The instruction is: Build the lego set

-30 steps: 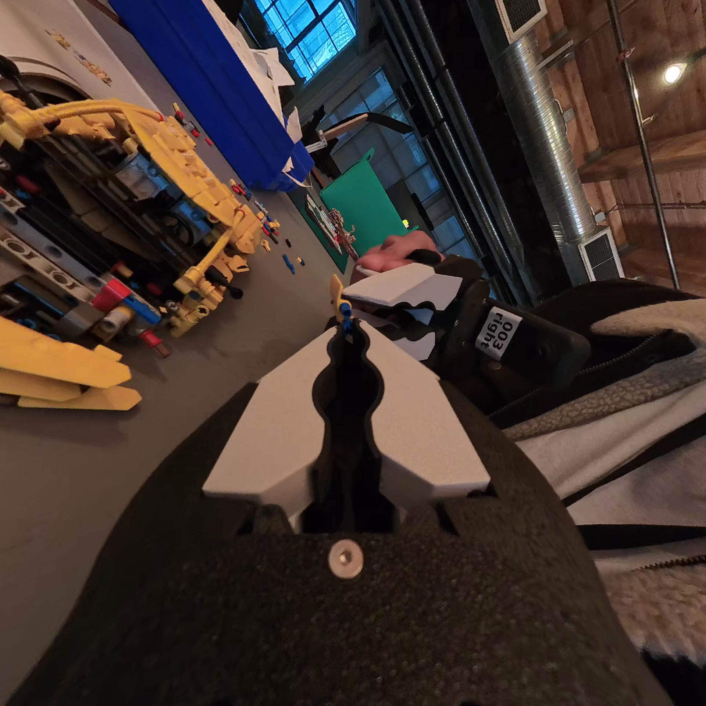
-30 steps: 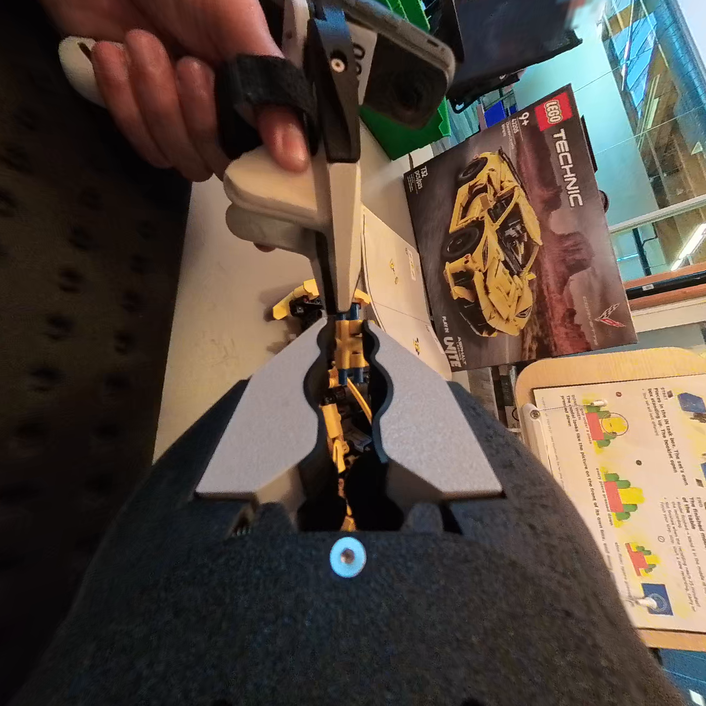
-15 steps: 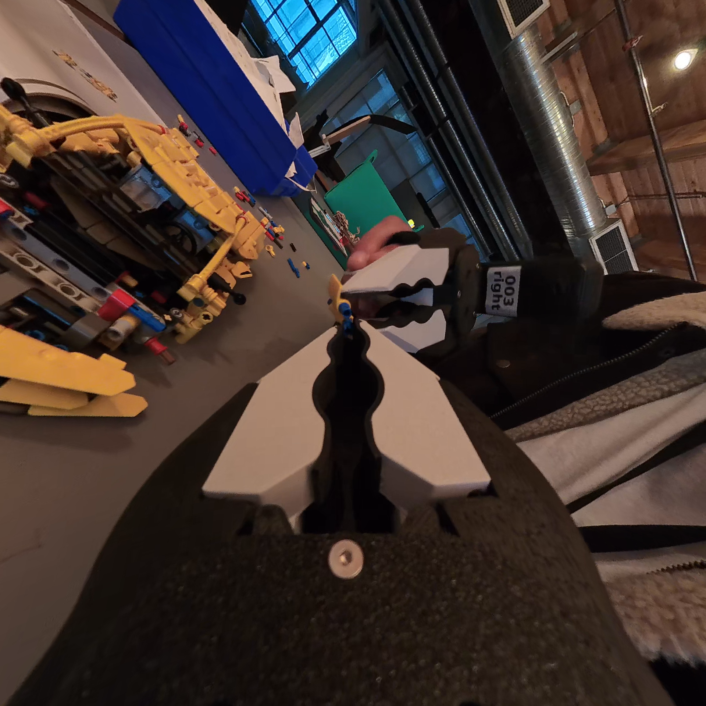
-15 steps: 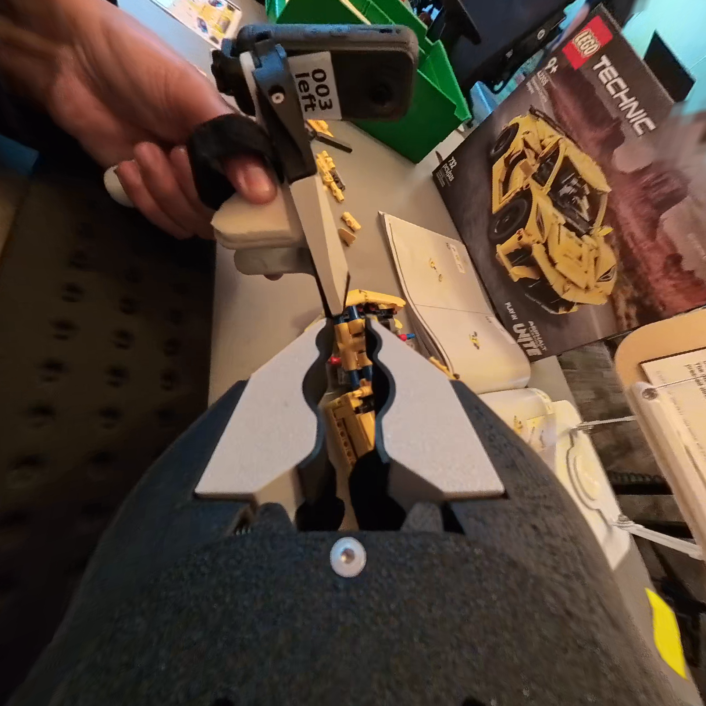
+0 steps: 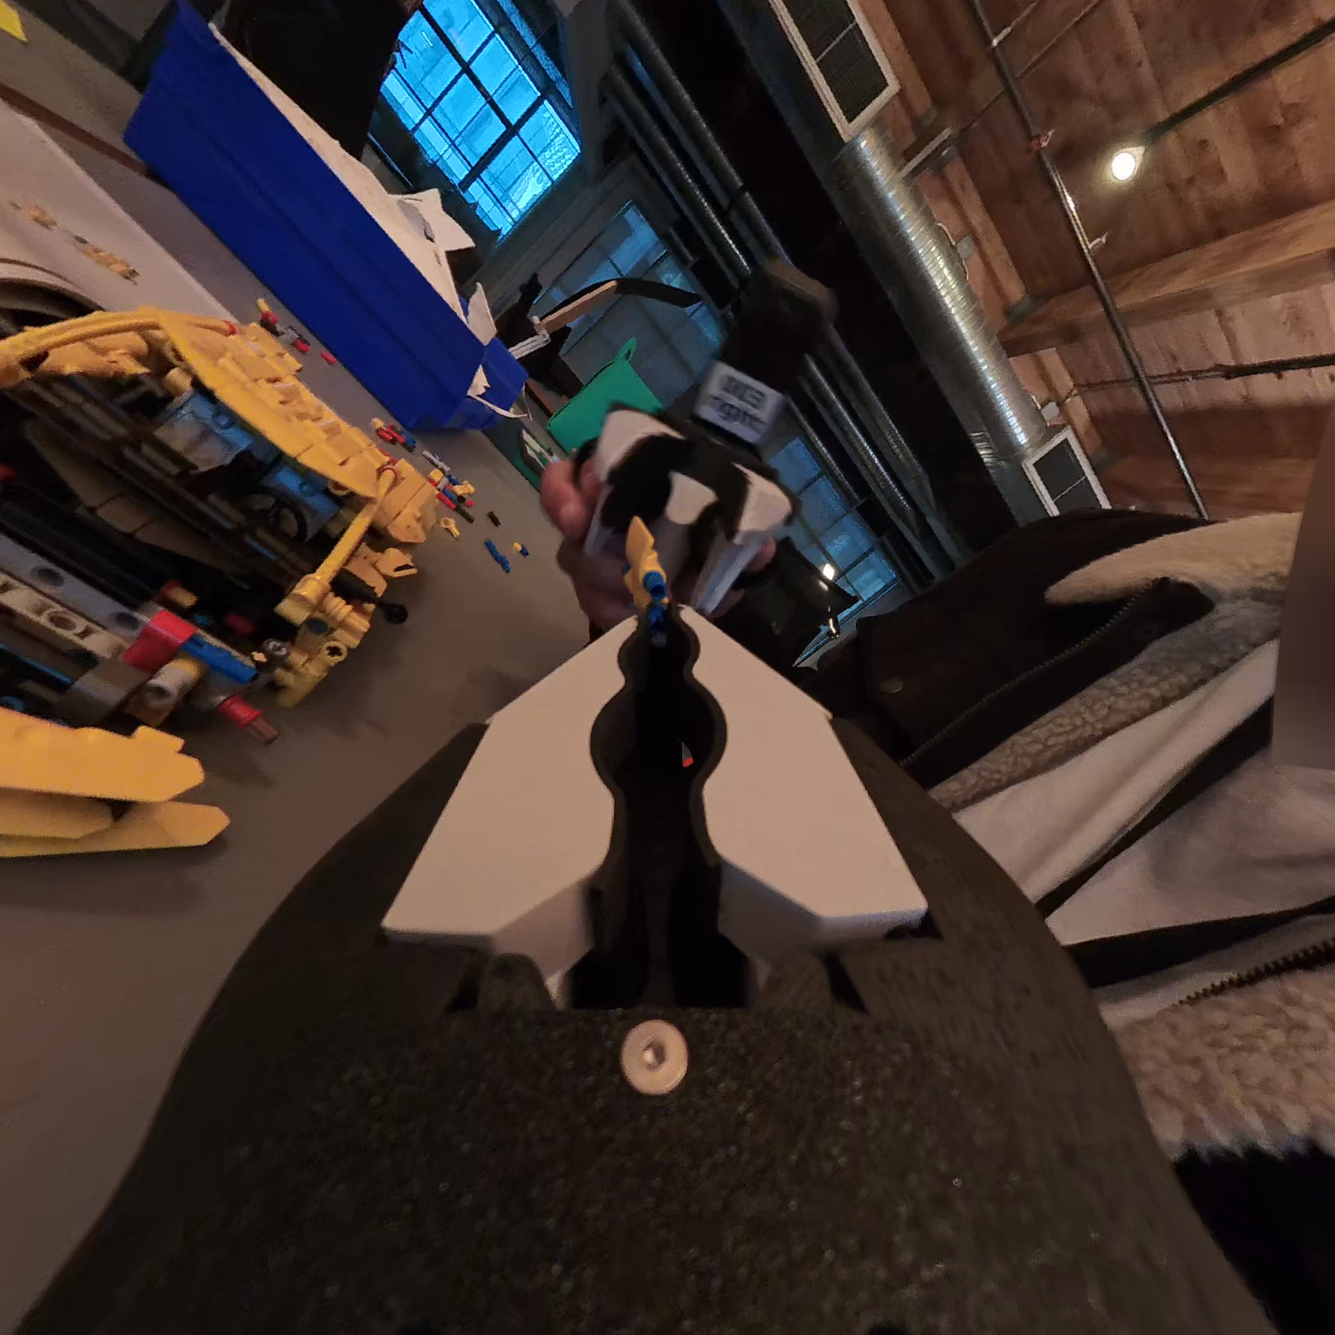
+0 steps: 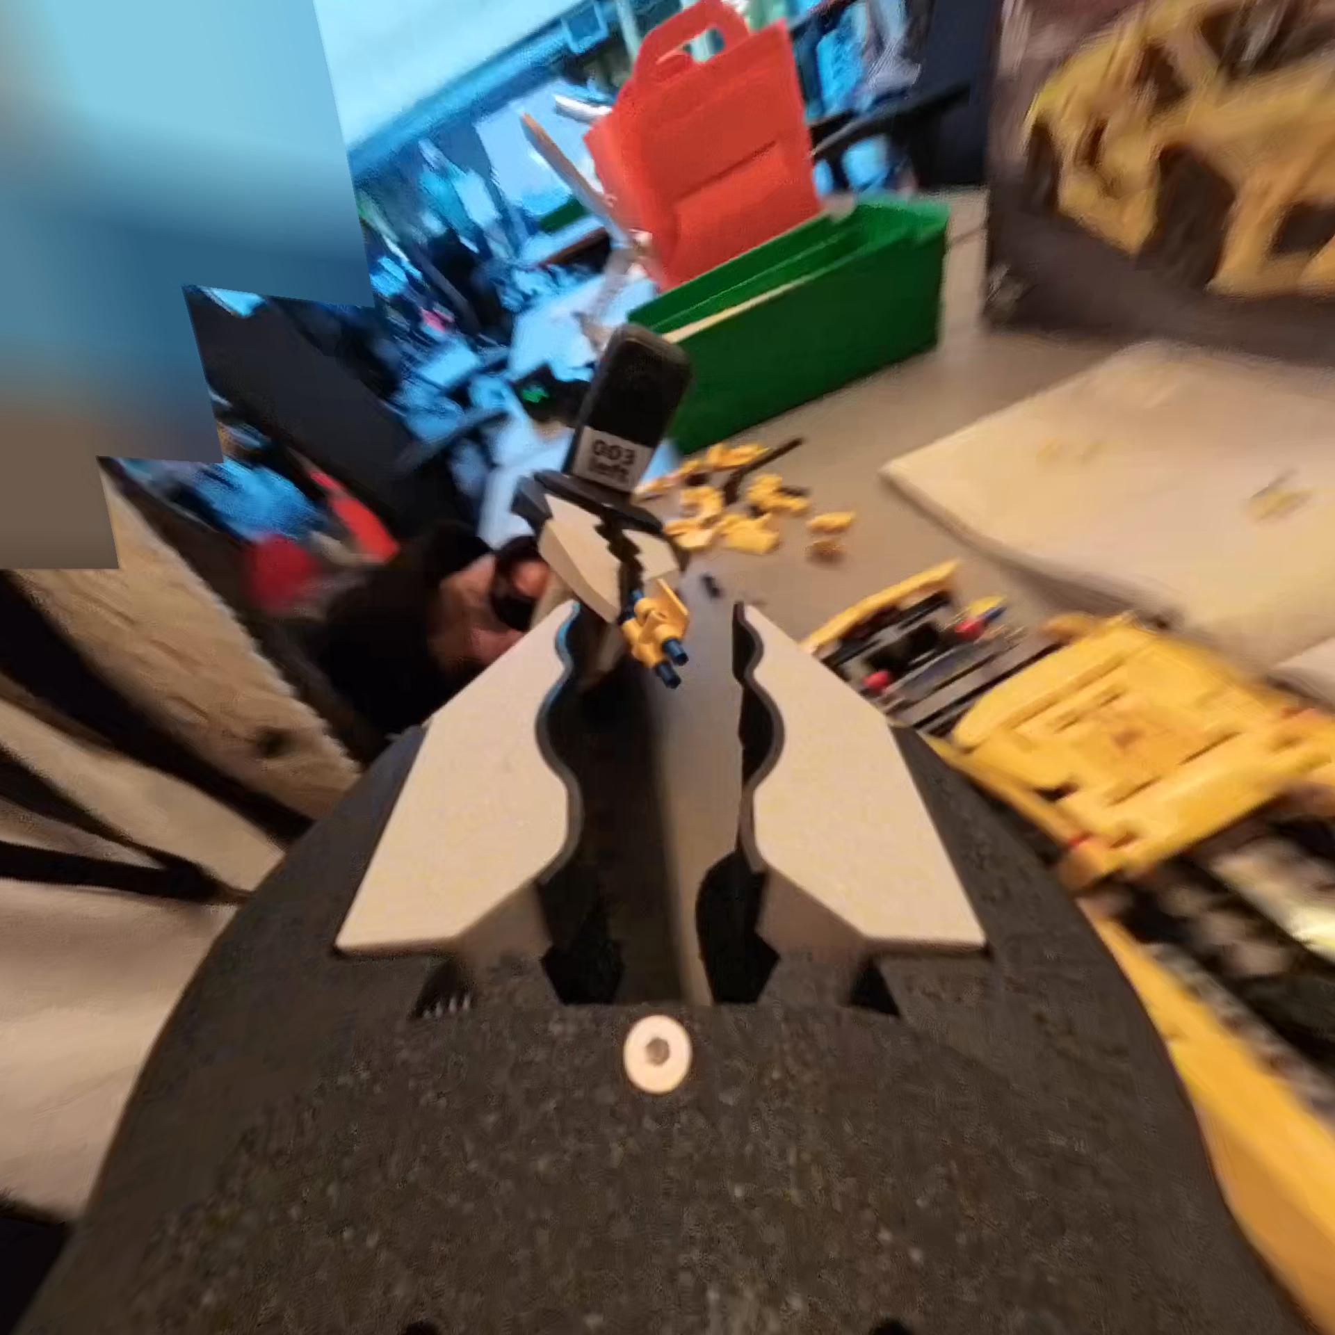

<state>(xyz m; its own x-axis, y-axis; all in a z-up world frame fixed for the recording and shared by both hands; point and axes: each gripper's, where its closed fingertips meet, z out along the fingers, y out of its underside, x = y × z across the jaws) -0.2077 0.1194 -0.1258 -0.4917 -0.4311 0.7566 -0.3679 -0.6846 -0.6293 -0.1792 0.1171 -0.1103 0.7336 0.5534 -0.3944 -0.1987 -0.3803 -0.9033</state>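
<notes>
Since the earlier frame the right tongs are spread and drawn back; the small yellow piece is pinched by the left tongs, above the desk, blue pins aimed down toward the right tongs.

Grey table with half-built yellow car model, scattered small pieces, blue bin, green bin.

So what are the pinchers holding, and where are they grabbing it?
The left gripper pinches a small yellow piece with blue pins by one end, at its jaw tips. The right gripper is open and holds nothing.
</notes>
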